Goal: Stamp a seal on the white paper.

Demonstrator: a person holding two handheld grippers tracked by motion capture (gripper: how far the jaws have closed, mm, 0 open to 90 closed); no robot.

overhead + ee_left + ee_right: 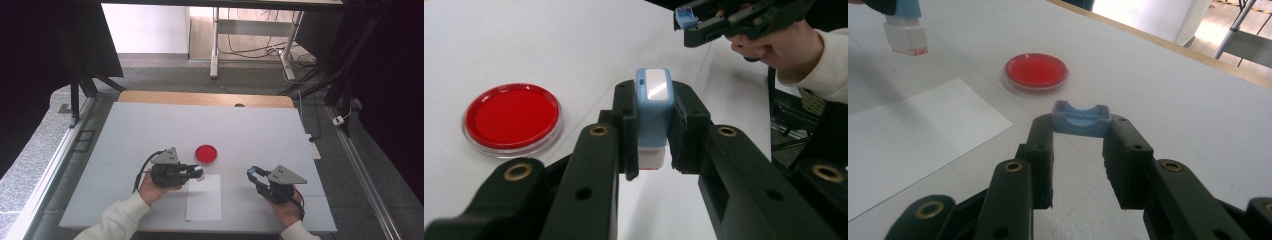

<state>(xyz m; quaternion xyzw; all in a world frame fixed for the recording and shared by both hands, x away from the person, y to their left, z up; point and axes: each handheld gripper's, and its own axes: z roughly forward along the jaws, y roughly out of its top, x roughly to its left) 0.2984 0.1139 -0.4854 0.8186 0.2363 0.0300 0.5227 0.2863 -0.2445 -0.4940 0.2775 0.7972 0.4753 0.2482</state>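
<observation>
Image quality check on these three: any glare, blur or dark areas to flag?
High view: sides fall to black, bright floor beyond the table; left gripper small and soft. Left gripper view: glare patch on the blue stamp; near jaws blurred, red ink pad sharp. Right gripper view: blue cap in focus, near jaws soft, window area overexposed, soft shadow across the paper.

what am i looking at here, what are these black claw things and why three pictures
A person sits at a white table with a hand-held clamp in each hand. The high view looks down from above; the other two pictures come from cameras riding on each tool, looking along its black jaws. The left tool is shut on a blue stamp with a white base. The right tool is shut on a small blue cap, probably the stamp's cover. On the table lie a round red ink pad and a white sheet of paper; the stamp hangs above the sheet's far edge.
</observation>
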